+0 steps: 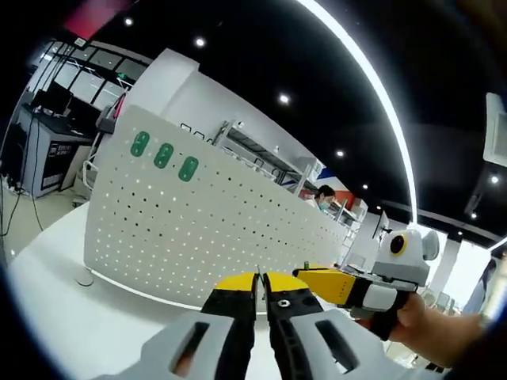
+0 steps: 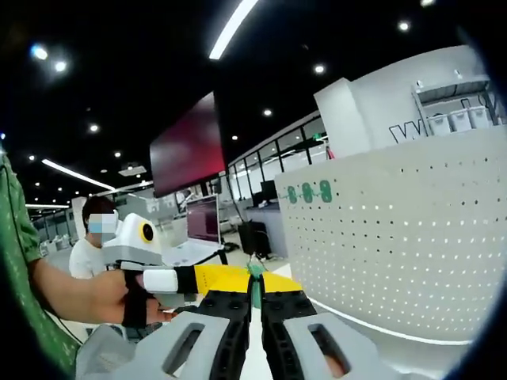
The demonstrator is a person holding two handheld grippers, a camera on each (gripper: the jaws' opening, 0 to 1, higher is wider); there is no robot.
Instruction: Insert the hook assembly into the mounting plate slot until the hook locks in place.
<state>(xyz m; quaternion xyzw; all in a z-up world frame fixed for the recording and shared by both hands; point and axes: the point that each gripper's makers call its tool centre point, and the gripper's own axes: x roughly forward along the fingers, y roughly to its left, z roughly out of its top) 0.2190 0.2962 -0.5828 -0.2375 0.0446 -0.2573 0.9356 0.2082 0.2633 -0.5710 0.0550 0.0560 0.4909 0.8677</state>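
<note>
White perforated metal mounting plate [image 1: 198, 237] stands upright on white tabletop [image 1: 71, 317]; left hand-held gripper [image 1: 261, 286] closed, empty; right hand-held gripper [image 2: 254, 279] pinches small green hook piece [image 2: 255, 269]

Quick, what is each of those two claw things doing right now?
Left gripper: shut, apparently nothing held.
Right gripper: shut on a small green hook.

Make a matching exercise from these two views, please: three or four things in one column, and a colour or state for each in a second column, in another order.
Things:
1. pegboard panel
2. three oval hooks
3. left gripper
4. wall screen

Colour or state:
A. dark red
B. green, in a row on the panel
C. white, standing upright, full of small holes
D. jaws closed together

Pairs: 1-C, 2-B, 3-D, 4-A
</note>
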